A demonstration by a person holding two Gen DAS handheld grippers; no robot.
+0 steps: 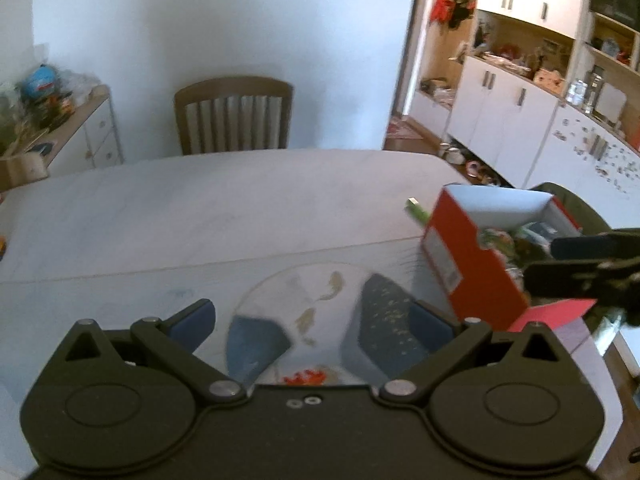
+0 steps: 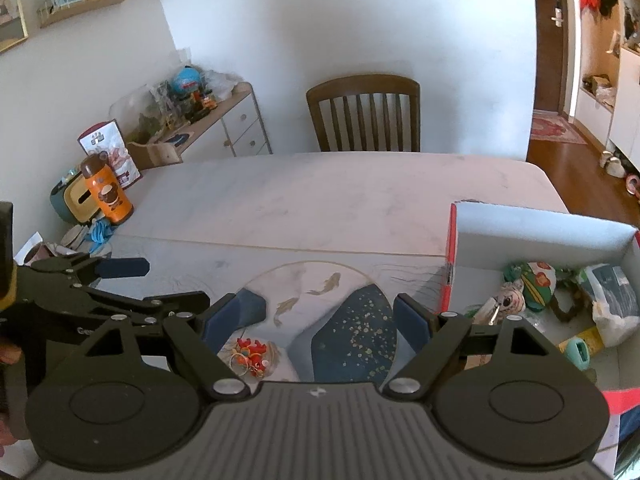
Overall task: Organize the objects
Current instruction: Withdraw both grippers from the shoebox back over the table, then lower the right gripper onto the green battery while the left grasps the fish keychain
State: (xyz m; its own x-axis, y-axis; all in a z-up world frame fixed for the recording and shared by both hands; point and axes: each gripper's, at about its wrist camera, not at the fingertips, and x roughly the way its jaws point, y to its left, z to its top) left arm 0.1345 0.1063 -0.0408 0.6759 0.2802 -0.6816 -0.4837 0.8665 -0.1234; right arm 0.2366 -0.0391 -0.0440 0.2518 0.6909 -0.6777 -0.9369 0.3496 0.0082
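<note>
Your left gripper [image 1: 312, 320] hangs with its blue-padded fingers [image 1: 192, 322] spread wide and nothing between them. Your right gripper [image 2: 328, 318] is likewise spread, its fingers [image 2: 412, 320] empty. Each intrudes at the edge of the other's view; both seem level with one another, side by side.

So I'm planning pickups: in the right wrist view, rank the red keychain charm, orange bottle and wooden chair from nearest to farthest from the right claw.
1. Red keychain charm, just below the right claw, left of centre.
2. Orange bottle, far left.
3. Wooden chair, beyond the table's far edge.
</note>
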